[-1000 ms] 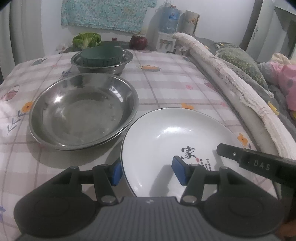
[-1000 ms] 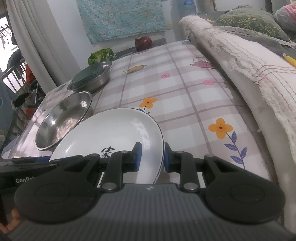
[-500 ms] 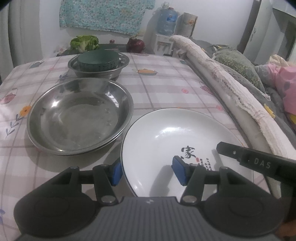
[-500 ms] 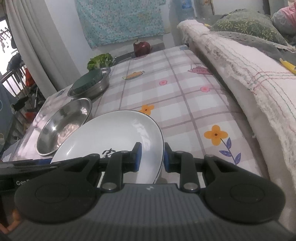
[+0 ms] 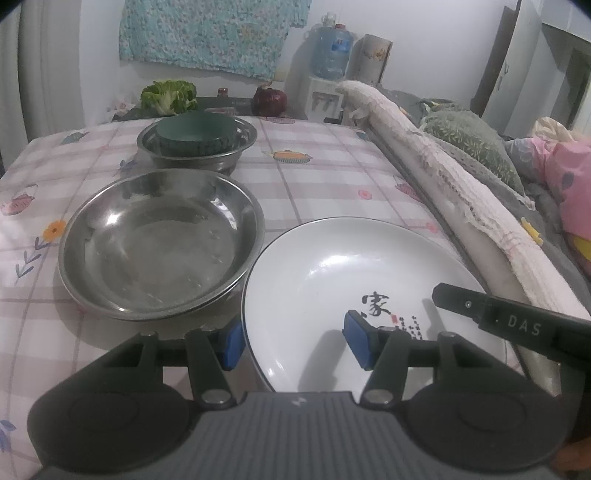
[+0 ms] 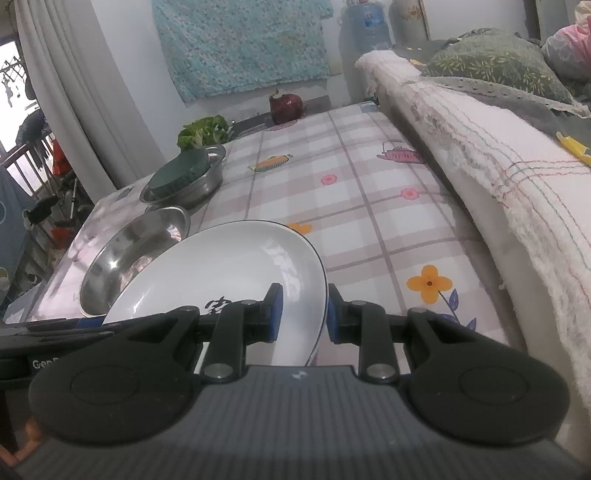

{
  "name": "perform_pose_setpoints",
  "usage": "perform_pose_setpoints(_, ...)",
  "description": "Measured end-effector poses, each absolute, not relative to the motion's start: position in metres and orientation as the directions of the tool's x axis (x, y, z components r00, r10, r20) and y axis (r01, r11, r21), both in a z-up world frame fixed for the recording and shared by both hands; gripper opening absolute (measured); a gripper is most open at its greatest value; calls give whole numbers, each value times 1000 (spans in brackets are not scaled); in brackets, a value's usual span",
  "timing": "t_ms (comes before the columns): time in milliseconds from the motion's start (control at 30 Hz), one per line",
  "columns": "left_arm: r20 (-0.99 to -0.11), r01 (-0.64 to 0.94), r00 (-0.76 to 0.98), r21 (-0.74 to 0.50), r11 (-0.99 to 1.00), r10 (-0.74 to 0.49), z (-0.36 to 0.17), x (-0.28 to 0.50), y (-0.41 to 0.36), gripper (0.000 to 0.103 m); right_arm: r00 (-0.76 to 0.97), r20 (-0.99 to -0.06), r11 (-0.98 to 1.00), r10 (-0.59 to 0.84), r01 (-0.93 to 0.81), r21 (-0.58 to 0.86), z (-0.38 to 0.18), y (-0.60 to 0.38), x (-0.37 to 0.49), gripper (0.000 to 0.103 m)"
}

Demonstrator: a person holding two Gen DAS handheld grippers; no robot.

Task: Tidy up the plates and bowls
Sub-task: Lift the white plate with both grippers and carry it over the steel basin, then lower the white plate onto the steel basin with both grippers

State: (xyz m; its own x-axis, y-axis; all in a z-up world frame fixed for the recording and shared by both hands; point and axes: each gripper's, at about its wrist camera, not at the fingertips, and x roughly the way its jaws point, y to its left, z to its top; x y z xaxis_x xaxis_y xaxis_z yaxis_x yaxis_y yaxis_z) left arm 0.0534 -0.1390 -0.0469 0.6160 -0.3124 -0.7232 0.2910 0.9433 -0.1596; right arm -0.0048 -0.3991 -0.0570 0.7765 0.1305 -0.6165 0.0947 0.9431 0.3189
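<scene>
Both views have shifted a little since a second ago, the steel dishes sitting lower in frame and more wall showing; the plate keeps its place between the pads. The right gripper [image 6: 302,314] is clamped on the right rim of the plate [image 5: 332,280], its blue pads pinching the thin edge. The left gripper [image 5: 295,341] straddles the plate's near-left rim with its jaws half apart; whether its pads press the rim cannot be told. The plate is glossy white ceramic, round and shallow, dark-edged, with black characters painted near the front. It lies at the table's near right part, its left edge just beside a wide shallow steel dish [image 5: 160,243]. Beyond that stands a deeper steel bowl [image 5: 197,147] holding an upturned dark green ribbed bowl [image 5: 197,133]. A checked tablecloth [image 5: 325,177] printed with flowers covers the table. Along the right edge runs a fringed white towel [image 5: 443,184] over bedding. At the far edge lie a green vegetable [image 5: 168,96] and a dark red fruit [image 5: 269,101], under a patterned blue cloth [image 5: 214,33] on the wall.
</scene>
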Motion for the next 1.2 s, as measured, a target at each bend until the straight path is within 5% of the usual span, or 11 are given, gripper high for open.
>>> perform_pose_setpoints(800,-639,154,728,-201,967,-248,-11,72,-66,57,813,-544,953,209,-45,299,-8,-339,36,24)
perform_pose_setpoints(1200,-697,23,699,-202,979,-160,-36,125,-6,56,722,-622,940,303,-121,318,-37,-269,105,24)
